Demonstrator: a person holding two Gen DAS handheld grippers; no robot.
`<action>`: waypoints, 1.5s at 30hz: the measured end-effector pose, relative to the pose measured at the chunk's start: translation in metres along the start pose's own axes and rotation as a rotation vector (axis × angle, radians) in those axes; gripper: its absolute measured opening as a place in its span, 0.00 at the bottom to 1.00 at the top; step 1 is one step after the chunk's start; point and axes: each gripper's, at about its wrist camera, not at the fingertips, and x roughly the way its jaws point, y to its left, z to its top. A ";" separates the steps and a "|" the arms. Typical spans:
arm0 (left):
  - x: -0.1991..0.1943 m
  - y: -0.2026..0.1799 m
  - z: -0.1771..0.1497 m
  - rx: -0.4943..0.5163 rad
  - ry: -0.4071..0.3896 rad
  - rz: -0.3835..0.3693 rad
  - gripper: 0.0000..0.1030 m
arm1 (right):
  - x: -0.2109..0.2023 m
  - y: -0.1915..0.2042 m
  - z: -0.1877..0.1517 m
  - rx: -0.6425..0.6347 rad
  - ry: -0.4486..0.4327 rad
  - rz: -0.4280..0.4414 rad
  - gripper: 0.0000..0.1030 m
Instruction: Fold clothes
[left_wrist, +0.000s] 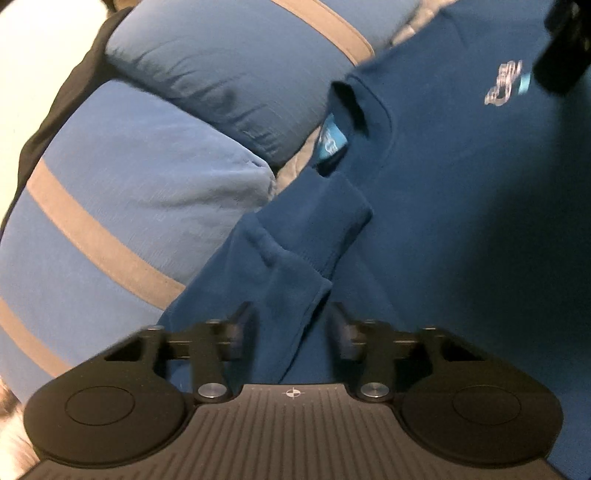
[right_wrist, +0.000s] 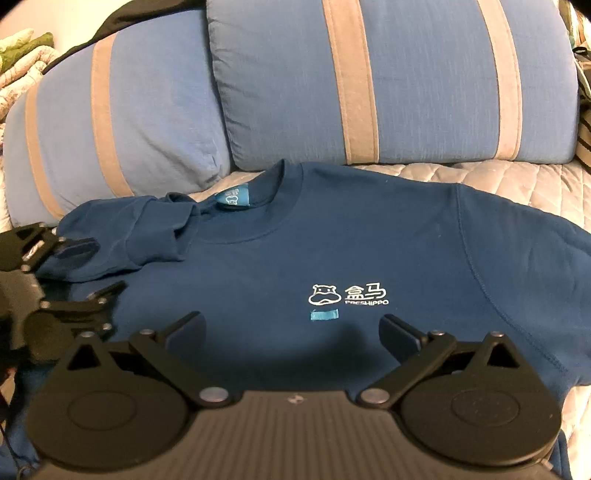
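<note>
A dark blue sweatshirt (right_wrist: 332, 240) lies face up on a quilted bed cover, its white logo (right_wrist: 347, 295) showing and its collar toward the pillows. One sleeve (right_wrist: 147, 236) is folded in over the chest near the collar. My left gripper (left_wrist: 290, 328) is low over that sleeve (left_wrist: 295, 229); a fold of it runs between the fingers, which stand apart and do not visibly press it. In the right wrist view the left gripper (right_wrist: 94, 269) sits at the shirt's left edge. My right gripper (right_wrist: 291, 328) hovers open over the lower chest, holding nothing.
Two blue pillows with tan stripes (right_wrist: 110, 122) (right_wrist: 424, 81) lean just behind the collar. Pale quilted bed cover (right_wrist: 517, 184) shows to the right of the shirt. Patterned bedding (right_wrist: 22, 62) is bunched at the far left.
</note>
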 end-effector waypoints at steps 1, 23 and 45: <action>0.002 0.000 0.000 0.004 0.008 0.018 0.14 | 0.001 0.000 0.000 -0.002 0.001 -0.002 1.00; -0.179 0.235 -0.181 -0.796 -0.016 0.531 0.06 | -0.022 -0.006 0.006 0.038 -0.009 0.137 1.00; -0.184 0.128 -0.445 -1.623 0.439 0.663 0.32 | -0.012 -0.006 -0.025 0.120 0.162 0.169 1.00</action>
